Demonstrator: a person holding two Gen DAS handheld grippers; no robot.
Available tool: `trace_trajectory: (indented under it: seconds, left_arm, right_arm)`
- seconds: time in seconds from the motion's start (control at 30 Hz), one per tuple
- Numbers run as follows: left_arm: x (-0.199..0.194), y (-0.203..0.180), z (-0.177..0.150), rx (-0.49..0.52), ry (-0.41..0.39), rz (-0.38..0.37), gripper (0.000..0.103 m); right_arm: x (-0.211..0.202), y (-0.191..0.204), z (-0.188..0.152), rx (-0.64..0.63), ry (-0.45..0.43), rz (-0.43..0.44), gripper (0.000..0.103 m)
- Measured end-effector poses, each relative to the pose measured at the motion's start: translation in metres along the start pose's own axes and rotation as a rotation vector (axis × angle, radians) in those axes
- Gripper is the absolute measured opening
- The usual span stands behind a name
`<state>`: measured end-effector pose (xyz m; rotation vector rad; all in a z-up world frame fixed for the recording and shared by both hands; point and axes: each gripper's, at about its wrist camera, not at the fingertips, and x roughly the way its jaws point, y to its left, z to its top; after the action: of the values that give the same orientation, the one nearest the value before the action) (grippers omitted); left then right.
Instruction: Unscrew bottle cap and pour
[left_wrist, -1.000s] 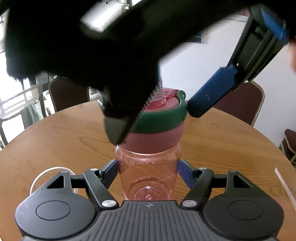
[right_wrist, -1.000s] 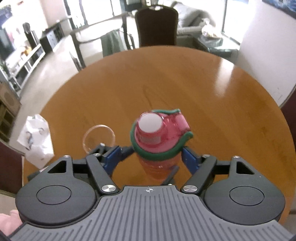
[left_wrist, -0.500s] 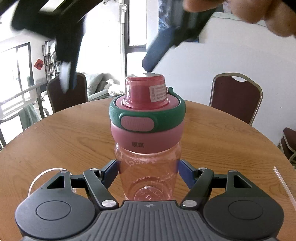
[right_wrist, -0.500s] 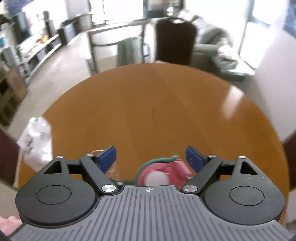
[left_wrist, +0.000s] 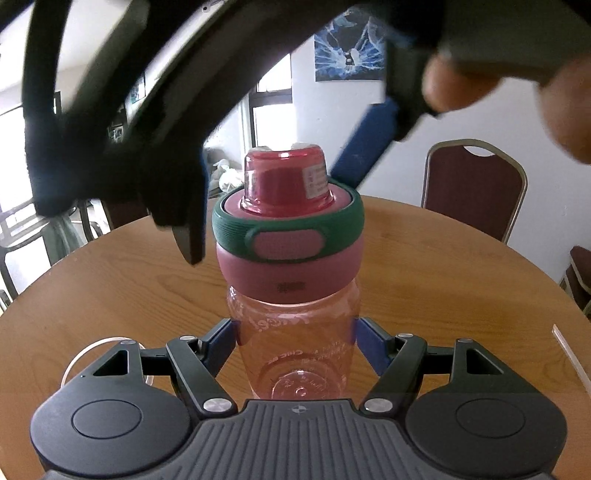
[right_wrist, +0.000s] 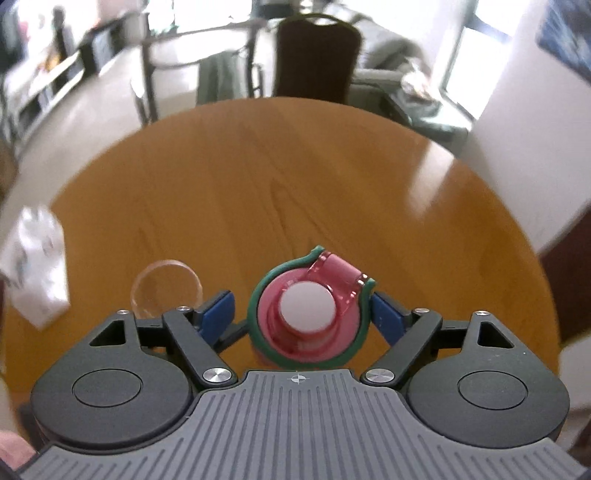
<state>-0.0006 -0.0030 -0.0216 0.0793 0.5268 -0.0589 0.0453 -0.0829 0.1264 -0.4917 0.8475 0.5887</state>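
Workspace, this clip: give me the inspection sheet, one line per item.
Surface: round wooden table.
Job's things: pink bottle upright, cap still on; clear glass beside it.
Clutter: white strip at the table edge.
Grippers: left gripper shut on the bottle body; right gripper open, fingers flanking the cap from above.
Cables: nothing seen.
Surroundings: chairs, wall poster, white bag on the floor.

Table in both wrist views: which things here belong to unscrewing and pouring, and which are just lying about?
For the job:
- translucent pink plastic bottle, held by left gripper
- pink cap with green rubber band, right gripper open around it
- clear round glass, the likely pour target

Lying about:
- white plastic bag at the round wooden table edge
- clear thin strip
- dark red chair
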Motion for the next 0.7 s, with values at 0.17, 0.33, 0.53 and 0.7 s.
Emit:
trace_trajectory:
  seconds: [0.17, 0.33, 0.53, 0.7]
  left_arm:
    - [0.001, 0.001, 0.000, -0.011, 0.002, -0.005, 0.070]
    - [0.003, 0.006, -0.001, -0.038, 0.007, -0.025, 0.070]
    - [0.003, 0.009, -0.004, -0.038, 0.006, -0.036, 0.070]
    - [0.005, 0.009, -0.003, -0.035, 0.015, -0.043, 0.070]
  right_arm:
    - [0.010, -0.001, 0.005, -0.140, 0.019, 0.045, 0.073]
    - [0.008, -0.021, 0.002, -0.066, -0.031, 0.135, 0.071]
    - [0.001, -0.013, -0.011, -0.198, -0.087, 0.154, 0.071]
    - [0.003, -0.024, -0.007, -0.417, -0.081, 0.296, 0.073]
